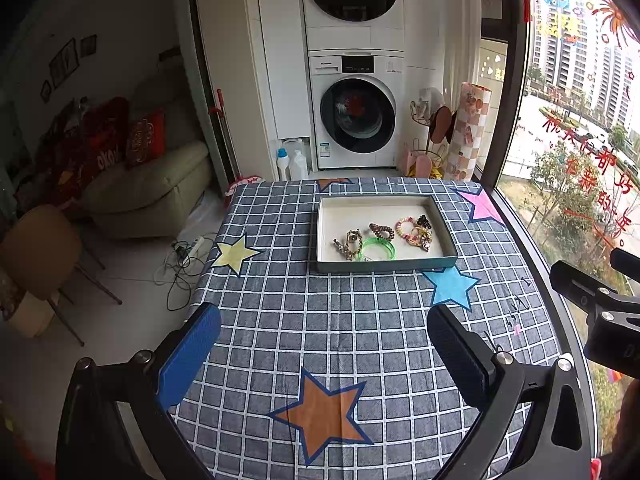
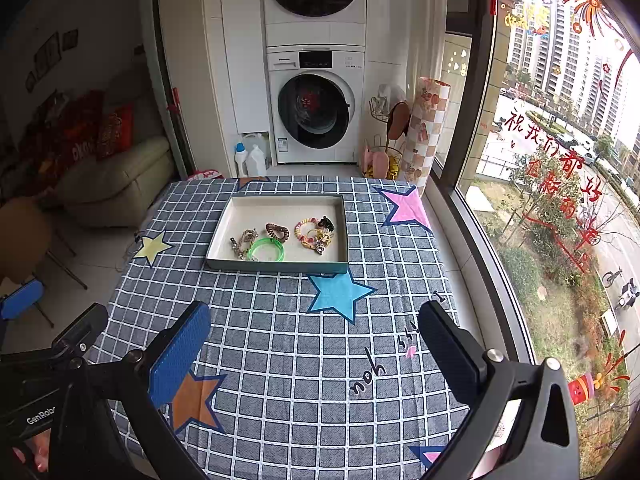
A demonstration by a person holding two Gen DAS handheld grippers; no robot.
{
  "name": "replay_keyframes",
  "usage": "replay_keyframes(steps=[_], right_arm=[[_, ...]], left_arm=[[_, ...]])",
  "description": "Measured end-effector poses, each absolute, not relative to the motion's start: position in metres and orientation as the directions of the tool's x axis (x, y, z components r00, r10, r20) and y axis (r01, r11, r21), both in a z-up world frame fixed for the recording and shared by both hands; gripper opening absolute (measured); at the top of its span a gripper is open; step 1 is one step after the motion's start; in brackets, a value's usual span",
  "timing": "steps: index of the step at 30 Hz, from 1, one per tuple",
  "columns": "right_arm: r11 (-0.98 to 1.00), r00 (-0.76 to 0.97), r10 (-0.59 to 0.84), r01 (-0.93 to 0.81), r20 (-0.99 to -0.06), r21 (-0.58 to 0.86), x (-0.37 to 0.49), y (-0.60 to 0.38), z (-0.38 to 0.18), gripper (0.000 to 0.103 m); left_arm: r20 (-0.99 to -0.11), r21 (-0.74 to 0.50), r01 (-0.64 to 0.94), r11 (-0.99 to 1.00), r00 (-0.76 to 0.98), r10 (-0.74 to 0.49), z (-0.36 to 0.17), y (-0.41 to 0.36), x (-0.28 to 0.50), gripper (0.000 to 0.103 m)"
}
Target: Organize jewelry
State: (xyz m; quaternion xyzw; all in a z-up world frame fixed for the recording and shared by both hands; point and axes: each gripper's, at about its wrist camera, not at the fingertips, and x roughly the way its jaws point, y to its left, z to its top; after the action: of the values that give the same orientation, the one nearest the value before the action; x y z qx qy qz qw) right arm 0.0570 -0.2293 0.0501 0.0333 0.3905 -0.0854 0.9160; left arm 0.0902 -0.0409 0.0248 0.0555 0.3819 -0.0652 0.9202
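Each of the two hand-held tongs, the left gripper [image 1: 324, 344] and the right gripper [image 2: 314, 336], has a black frame with silver screw heads, a ribbed blue pad on its left finger, a ribbed black pad on its right finger, and white "GenRobo" lettering shows on the left body.

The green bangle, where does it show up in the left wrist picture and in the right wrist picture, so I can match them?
Left wrist view: the green bangle lies at the tray's near edge, right of picture centre.
Right wrist view: the green bangle lies at the tray's near edge, left of picture centre.
Shared landmark: the blue star on the tablecloth, just outside the tray's near right corner.
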Motion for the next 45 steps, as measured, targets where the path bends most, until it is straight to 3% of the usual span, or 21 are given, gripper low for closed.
replay_keyframes(steps=[45], right_arm=[[0.984, 0.675, -0.123, 0.179, -0.727, -0.001, 0.053, -0.219, 0.046, 0.103]], left_arm=[[-0.723, 0.052, 0.166, 0.985, 0.687, -0.078, 0.018, -0.043, 0.091, 0.103]])
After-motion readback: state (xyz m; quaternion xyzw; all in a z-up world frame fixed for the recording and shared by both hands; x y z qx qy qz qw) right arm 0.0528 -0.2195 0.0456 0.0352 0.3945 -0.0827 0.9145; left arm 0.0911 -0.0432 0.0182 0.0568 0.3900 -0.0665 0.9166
